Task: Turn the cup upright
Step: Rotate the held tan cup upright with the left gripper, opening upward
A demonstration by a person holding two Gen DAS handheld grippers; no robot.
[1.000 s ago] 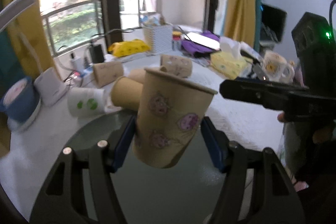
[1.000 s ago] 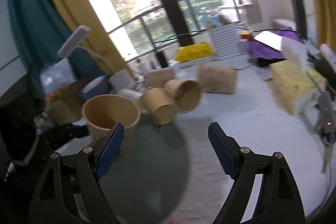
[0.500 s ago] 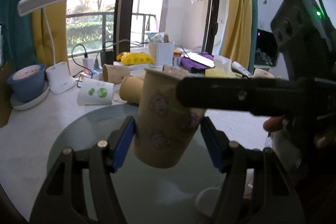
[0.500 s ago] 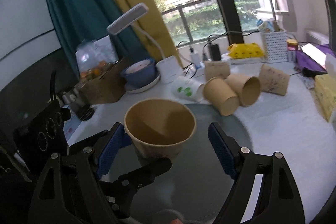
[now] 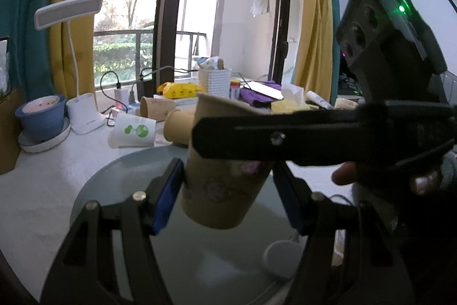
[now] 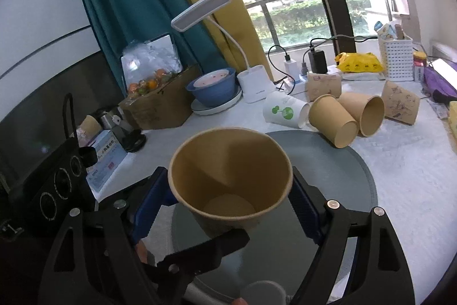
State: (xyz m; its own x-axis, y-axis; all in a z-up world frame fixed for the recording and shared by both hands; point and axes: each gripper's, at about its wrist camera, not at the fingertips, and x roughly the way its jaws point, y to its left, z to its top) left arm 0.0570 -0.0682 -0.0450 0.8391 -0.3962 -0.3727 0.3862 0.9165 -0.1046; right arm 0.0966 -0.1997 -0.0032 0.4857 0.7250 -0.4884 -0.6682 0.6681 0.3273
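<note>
The brown paper cup (image 5: 221,190) sits between the blue pads of the left gripper (image 5: 225,190), clenched at its lower body, mouth up and leaning a little away from that gripper, above the round grey mat (image 6: 337,162) without touching it. From the right wrist view the same cup (image 6: 230,179) opens toward the lens, its pale inside bottom visible, and the right gripper (image 6: 230,197) brackets it just under the rim; the pad (image 6: 302,207) on one side lies against the cup wall and the other pad looks to be at the wall too, but whether this gripper is actually squeezing or only framing the cup I cannot tell. One black finger of the right gripper crosses in front of the cup in the left wrist view, hiding its middle band. Ahead of both grippers, past the far edge of the mat, several other cups lie on their sides: a white cup with green print (image 6: 284,110) and two plain brown cups (image 6: 332,120) touching each other. Farther ahead stand a blue bowl (image 6: 212,86) on a white plate, a white desk lamp (image 6: 201,9), and a white perforated basket (image 6: 398,57) by the window
</note>
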